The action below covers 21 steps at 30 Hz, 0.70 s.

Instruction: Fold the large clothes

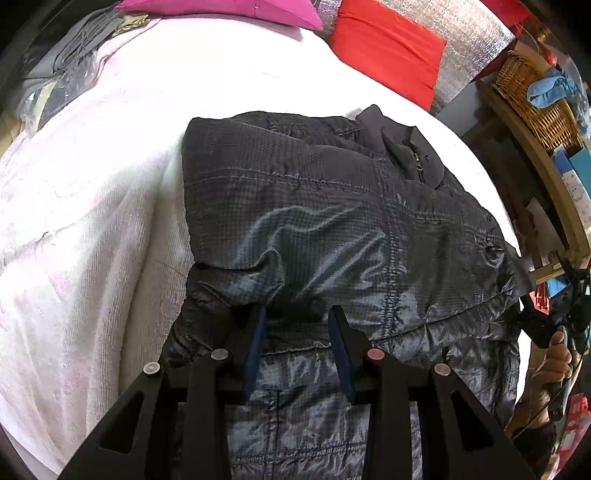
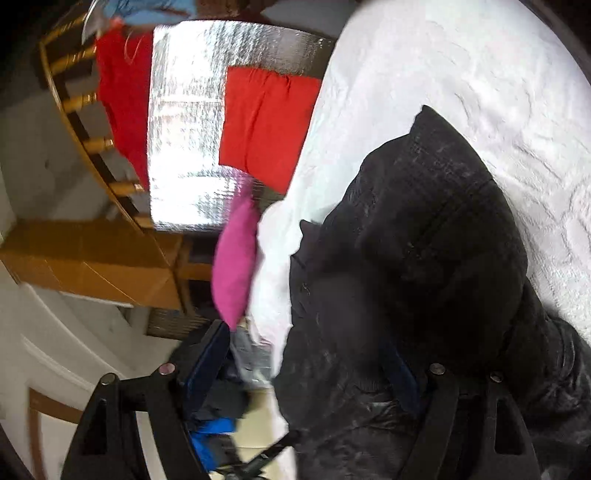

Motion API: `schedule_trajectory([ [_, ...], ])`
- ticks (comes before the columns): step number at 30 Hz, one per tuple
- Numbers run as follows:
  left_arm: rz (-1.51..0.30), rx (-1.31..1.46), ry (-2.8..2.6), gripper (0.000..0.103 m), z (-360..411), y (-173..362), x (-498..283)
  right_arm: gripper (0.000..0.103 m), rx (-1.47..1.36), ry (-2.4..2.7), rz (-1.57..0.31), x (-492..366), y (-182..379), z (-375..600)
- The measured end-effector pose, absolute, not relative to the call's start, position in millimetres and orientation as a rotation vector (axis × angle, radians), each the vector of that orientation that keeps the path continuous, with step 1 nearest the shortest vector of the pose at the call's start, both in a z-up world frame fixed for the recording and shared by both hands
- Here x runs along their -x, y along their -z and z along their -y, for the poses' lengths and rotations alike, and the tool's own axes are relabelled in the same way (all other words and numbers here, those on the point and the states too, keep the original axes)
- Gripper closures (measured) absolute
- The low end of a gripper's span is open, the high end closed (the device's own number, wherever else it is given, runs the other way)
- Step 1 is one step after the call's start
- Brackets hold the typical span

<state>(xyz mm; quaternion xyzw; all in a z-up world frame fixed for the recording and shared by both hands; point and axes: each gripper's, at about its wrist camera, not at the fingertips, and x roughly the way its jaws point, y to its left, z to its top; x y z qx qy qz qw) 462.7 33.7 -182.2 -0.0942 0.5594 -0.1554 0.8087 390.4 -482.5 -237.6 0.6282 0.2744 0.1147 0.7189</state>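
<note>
A dark quilted jacket [image 1: 325, 229] lies on a white bed cover [image 1: 92, 221], its collar and zip toward the far right. My left gripper [image 1: 297, 314] is open, its blue-padded fingers over the jacket's near part with fabric between them. My right gripper [image 2: 306, 343] is open and wide, rolled sideways; its right finger [image 2: 399, 365] rests against the jacket [image 2: 424, 277], its left finger hangs off the bed edge. The right gripper and the hand holding it also show at the jacket's right edge in the left wrist view [image 1: 535, 325].
A pink cushion [image 1: 229, 9] and a red cushion [image 1: 391, 48] lie at the bed's far end against a silver foil panel [image 2: 192, 129]. Grey clothes [image 1: 62, 62] are piled far left. A wooden shelf with a wicker basket [image 1: 532, 99] stands right of the bed.
</note>
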Motion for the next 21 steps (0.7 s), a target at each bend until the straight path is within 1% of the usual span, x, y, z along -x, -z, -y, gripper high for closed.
schedule_trajectory([
  [5, -1.192, 0.187, 0.337, 0.067, -34.7, 181.7, -459.3, 0.02, -1.345, -0.233, -0.629, -395.6, 237.8, 480.1],
  [7, -1.191, 0.179, 0.335, 0.067, -33.2, 181.6, -458.8, 0.025, -1.28, -0.192, -0.663, -404.6, 237.8, 473.1],
  [8, -1.191, 0.172, 0.335, 0.067, -32.3, 181.8, -458.4, 0.034, -1.249, -0.171, -0.681, -406.7, 238.5, 468.8],
  [9, -1.191, 0.166, 0.335, 0.067, -31.3, 181.9, -458.1, 0.046, -1.214, -0.15, -0.699, -410.5, 238.9, 464.9],
  [10, -1.191, 0.161, 0.334, 0.067, -30.2, 182.0, -458.1, 0.055, -1.182, -0.124, -0.717, -413.0, 240.0, 463.0],
  [11, -1.191, 0.159, 0.334, 0.067, -29.2, 182.1, -458.5, 0.077, -1.139, -0.075, -0.742, -417.2, 241.9, 459.0],
  [12, -1.191, 0.162, 0.334, 0.067, -29.6, 182.0, -458.8, 0.082, -1.115, -0.042, -0.745, -418.4, 241.8, 456.9],
  [15, -1.184, 0.174, 0.34, 0.067, -30.6, 178.9, -458.7, 0.088, -1.036, -0.006, -0.689, -416.3, 225.1, 450.0],
  [19, -1.155, 0.154, 0.344, 0.067, -30.1, 170.3, -454.9, 0.089, -0.883, 0.007, -0.595, -397.8, 185.2, 436.0],
  [21, -1.155, 0.126, 0.335, 0.067, -29.0, 170.2, -453.0, 0.089, -0.837, 0.022, -0.6, -389.7, 176.8, 432.5],
])
